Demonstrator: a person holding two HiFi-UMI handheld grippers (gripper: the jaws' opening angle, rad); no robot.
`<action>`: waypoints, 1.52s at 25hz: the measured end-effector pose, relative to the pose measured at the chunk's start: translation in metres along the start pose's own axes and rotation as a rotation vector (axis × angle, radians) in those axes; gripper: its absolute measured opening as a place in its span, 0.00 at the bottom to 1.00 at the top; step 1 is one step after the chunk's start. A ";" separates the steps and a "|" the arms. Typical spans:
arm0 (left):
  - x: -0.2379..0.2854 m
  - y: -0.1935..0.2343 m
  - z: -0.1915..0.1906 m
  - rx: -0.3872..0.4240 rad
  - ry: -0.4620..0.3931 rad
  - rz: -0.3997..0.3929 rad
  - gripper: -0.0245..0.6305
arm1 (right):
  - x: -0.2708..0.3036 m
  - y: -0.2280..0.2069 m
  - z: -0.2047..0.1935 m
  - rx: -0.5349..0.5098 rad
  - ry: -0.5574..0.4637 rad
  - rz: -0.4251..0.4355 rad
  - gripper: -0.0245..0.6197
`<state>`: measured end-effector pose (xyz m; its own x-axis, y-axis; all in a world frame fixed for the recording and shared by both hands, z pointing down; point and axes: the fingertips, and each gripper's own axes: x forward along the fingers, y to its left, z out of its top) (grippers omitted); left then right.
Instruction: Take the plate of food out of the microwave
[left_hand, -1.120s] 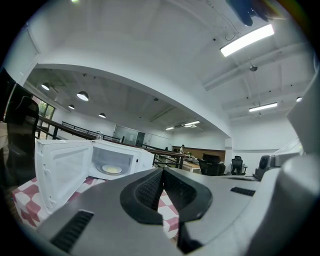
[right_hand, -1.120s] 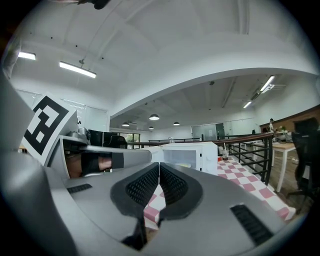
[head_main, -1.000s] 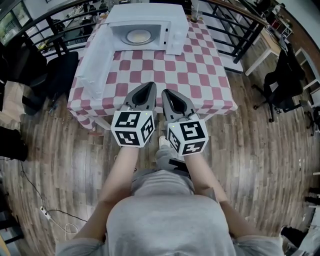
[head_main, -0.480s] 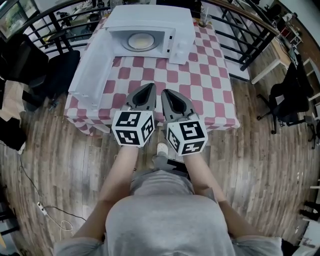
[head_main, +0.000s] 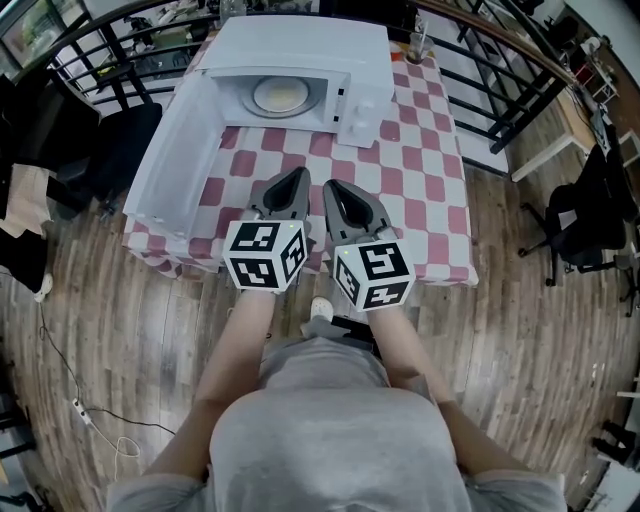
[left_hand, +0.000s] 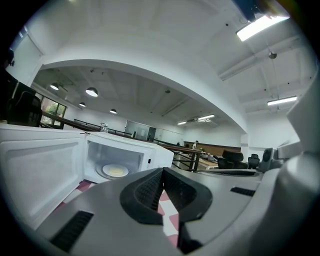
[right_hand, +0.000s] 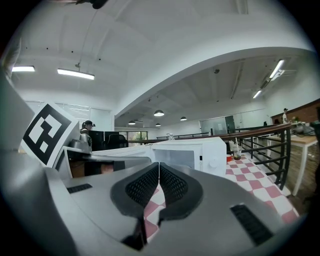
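Left gripper: in its own view the jaws are seen pressed together tip to tip, with nothing caught between the pads. Right gripper: the jaws are likewise closed on each other, and nothing is gripped. The two are held side by side, close but not touching, both pointed nearly level over the near part of the table, which is covered by a red-and-white check cloth.

The plate of food is found straight ahead of the left gripper and ahead-left of the right gripper, well apart from both. It lies flat on the floor of the microwave cavity, and a pale yellowish portion is carried on it. The microwave door is swung wide open, out to the left of the left gripper. The control panel is placed ahead of the right gripper. A glass is noted further ahead-right, just beside the microwave's right wall.
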<state>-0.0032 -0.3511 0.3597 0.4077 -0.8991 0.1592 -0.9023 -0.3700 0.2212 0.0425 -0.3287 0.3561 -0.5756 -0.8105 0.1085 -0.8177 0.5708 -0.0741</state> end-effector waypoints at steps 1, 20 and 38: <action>0.005 0.002 0.001 0.000 0.000 0.007 0.04 | 0.004 -0.003 0.001 -0.001 0.002 0.008 0.08; 0.049 0.050 0.000 -0.100 0.024 0.089 0.22 | 0.064 -0.022 -0.001 -0.003 0.029 0.101 0.08; 0.083 0.119 -0.007 -0.531 -0.059 -0.002 0.44 | 0.111 -0.027 -0.009 0.051 0.059 0.041 0.08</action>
<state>-0.0760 -0.4677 0.4058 0.3868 -0.9159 0.1073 -0.7006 -0.2162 0.6800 0.0008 -0.4333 0.3787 -0.6088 -0.7765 0.1625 -0.7933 0.5948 -0.1298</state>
